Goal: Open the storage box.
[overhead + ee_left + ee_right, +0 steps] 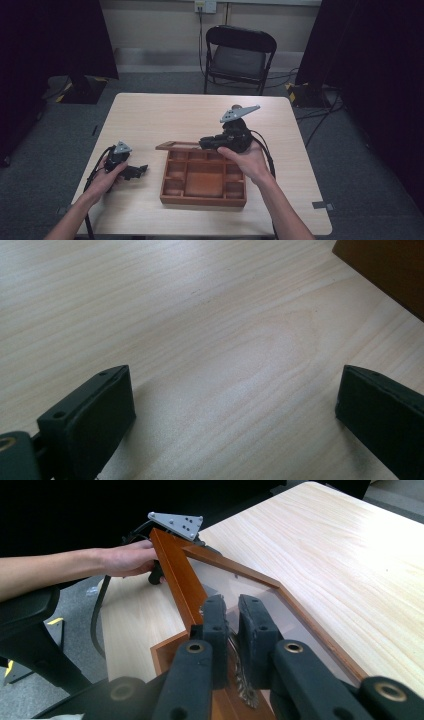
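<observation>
box: brown wooden compartment box (203, 179) sits on the pale wood table (150, 115), centre, toward 6 o'clock edge; many small cells round one big middle cell.
lid: thin wooden-framed lid with clear pane (235, 582) raised off the box's 12 o'clock edge, tilted; in high view just a brown strip (177, 146).
right gripper: right gripper (210, 142) reaches in from 3 o'clock, jaws pinched together on the lid's frame edge (231, 625); judged holding the lid up to open or close the box.
left gripper: left gripper (141, 169) at 9 o'clock of the box, low over the table, jaws wide apart, nothing between; judged waiting.
why: grip at the frame edge gives leverage to swing the lid; left parked clear of the swing.
right gripper view adds: clear pane, frame corner, other hand (131, 559) behind the lid.
left gripper view adds: bare table between the jaws, box corner (385, 270) at upper right.
high view adds: full cell layout, both hands' spacing.
</observation>
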A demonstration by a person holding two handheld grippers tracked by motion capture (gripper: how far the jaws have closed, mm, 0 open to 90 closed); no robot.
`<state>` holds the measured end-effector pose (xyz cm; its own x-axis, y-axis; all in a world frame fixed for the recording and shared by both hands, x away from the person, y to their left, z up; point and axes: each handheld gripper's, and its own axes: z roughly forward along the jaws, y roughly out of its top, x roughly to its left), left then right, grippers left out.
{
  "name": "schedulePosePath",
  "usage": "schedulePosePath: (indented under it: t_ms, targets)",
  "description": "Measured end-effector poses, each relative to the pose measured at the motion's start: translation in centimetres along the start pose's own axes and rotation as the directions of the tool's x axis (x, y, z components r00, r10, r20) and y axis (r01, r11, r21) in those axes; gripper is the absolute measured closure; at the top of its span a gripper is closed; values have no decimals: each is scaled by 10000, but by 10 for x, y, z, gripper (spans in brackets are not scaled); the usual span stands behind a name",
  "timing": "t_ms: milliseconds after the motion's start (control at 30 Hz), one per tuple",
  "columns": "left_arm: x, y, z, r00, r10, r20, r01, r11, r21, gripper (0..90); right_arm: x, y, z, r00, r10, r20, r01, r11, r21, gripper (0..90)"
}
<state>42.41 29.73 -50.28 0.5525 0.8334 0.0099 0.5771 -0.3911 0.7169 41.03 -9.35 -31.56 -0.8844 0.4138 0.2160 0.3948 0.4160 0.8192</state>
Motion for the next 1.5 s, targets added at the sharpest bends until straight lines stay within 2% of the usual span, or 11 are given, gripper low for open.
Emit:
schedulePosePath:
  t_ms: [400,567,733,1200,1500]
  targets:
    - [0,0,0,10000,34,4,-34,10000,31,18,-3,6,-1,9999,49,95,-49,10000,-57,834]
    - [0,0,0,10000,20,45,-20,10000,21,18,-4,9,-2,9998,-167,136,168,9998,-106,848]
    - [0,0,0,10000,27,43,-27,10000,23,18,-3,8,-2,9997,-187,150,189,9998,-89,847]
    - [0,0,-1,10000,68,38,-69,10000,45,18,-11,11,-3,9996,168,242,-156,9987,-495,842]
    - [0,0,-1,10000,62,42,-62,10000,46,17,-11,11,-3,9996,204,213,-192,9983,-542,840]
